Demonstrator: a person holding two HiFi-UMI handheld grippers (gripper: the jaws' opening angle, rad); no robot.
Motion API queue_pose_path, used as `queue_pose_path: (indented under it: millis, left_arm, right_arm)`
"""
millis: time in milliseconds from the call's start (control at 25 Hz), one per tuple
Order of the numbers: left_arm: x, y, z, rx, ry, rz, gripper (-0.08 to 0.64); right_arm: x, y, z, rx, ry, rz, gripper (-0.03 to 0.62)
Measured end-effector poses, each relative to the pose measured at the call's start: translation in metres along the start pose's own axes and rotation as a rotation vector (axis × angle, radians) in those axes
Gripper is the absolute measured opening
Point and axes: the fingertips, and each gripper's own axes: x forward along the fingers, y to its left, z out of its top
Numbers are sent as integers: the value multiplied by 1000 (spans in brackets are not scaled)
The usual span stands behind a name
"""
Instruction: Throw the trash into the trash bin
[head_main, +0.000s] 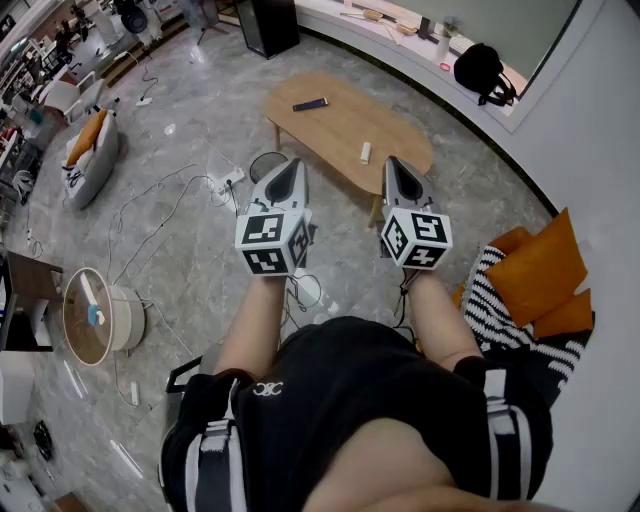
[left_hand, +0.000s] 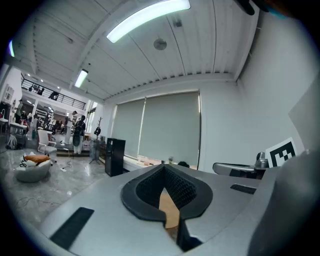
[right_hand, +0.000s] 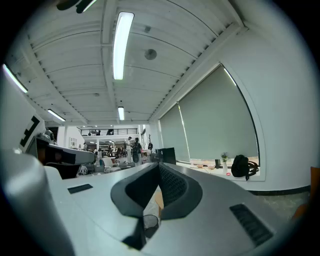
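Observation:
A small white piece of trash lies on the oval wooden coffee table ahead of me. A black mesh trash bin stands on the floor at the table's near left corner, partly hidden behind my left gripper. My right gripper is held level over the table's near edge, short of the trash. Both are shut with nothing in them. In the right gripper view the bin shows through the slit of the shut jaws. The left gripper view shows only a strip of table wood there.
A black remote lies on the table's far side. Orange cushions and a striped blanket are at my right. A round side table, a beanbag and loose cables lie to the left. A black backpack sits on the window ledge.

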Motion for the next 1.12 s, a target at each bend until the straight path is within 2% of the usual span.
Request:
queue_pose_path:
  millis: [280,560,760,1120]
  left_arm:
    - [6,8,-10,-29,26,-10,12]
    - [3,31,-8,-26,8,-15,12]
    - [-7,46,-15,2,25,-25,12]
    - [4,69,-24,-38,37,-45,12]
  right_arm:
    - [1,8,4,9,-35,5,12]
    - [14,29,0,-15,-31,2,12]
    - [12,43,-12,3,-33,-26,12]
    - [36,41,-13,-6,-36,-70,12]
